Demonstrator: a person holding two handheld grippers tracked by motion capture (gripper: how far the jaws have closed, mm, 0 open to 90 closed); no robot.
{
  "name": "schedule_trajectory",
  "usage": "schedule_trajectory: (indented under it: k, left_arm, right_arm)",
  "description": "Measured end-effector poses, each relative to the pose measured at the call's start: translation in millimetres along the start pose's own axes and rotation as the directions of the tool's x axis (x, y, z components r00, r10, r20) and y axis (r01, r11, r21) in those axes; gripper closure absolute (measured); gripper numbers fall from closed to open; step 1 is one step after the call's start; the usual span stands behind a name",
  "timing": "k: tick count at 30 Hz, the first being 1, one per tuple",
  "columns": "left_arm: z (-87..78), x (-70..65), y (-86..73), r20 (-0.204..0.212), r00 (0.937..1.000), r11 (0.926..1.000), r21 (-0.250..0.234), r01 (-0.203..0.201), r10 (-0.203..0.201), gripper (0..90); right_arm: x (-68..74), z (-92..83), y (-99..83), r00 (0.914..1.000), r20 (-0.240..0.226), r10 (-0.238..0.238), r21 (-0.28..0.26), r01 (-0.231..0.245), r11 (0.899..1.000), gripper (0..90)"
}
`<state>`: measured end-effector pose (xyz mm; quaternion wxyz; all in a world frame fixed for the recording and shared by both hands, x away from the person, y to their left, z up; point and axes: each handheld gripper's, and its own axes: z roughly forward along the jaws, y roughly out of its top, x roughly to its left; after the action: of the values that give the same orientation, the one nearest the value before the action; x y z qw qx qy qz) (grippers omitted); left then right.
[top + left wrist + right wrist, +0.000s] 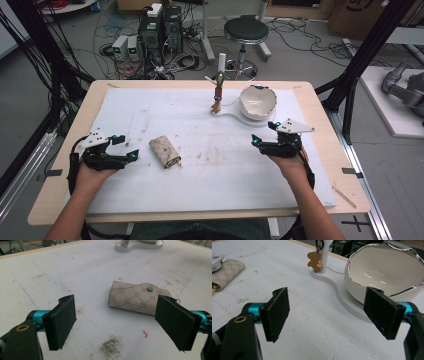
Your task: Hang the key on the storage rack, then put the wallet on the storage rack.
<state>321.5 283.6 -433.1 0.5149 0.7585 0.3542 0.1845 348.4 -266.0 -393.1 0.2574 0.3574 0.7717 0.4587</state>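
While the high view takes in the whole desk, the left gripper view adds the green snap on the key pouch (140,298), lying just ahead of the left gripper (125,323), jaws wide, nothing held. Pouch (165,152) sits left of centre. Right gripper (264,134), jaws wide and empty, is near the right edge, beside the white bowl (384,270).

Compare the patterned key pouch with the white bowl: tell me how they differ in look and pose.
The key pouch is beige with a printed monogram pattern; the bowl is plain glossy white with a wavy, silvery rim. The key pouch lies flat and closed, fastened by a snap, while the bowl stands upright and open, with nothing visible inside it. The key pouch rests directly on the white mat; the bowl sits on a white stand base. Neither is held.
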Motion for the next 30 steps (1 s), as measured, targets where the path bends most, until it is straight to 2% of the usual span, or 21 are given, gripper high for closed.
schedule_trajectory:
  k: [16, 24, 30]
  left_arm:
    - [0.0, -1.0, 1.5, 0.000, 1.0000, 1.0000, -0.002, -0.007, 0.007, 17.2]
    - [-3.9, 0.0, 0.0, -0.005, 1.0000, 1.0000, -0.007, -0.006, 0.006, 17.2]
    - [-13.7, 1.4, -4.5, -0.021, 0.9998, 1.0000, -0.007, 0.002, -0.002, 17.2]
  right_arm:
    - [-0.7, 1.7, -5.5, 1.0000, 0.005, 0.005, 0.008, -0.005, 1.000, 21.2]
    - [4.7, 2.7, -3.1, 1.0000, 0.002, -0.001, 0.007, 0.001, 1.000, 21.2]
    - [12.1, 10.3, 2.7, 0.9997, -0.024, -0.005, 0.001, 0.005, 1.000, 21.2]
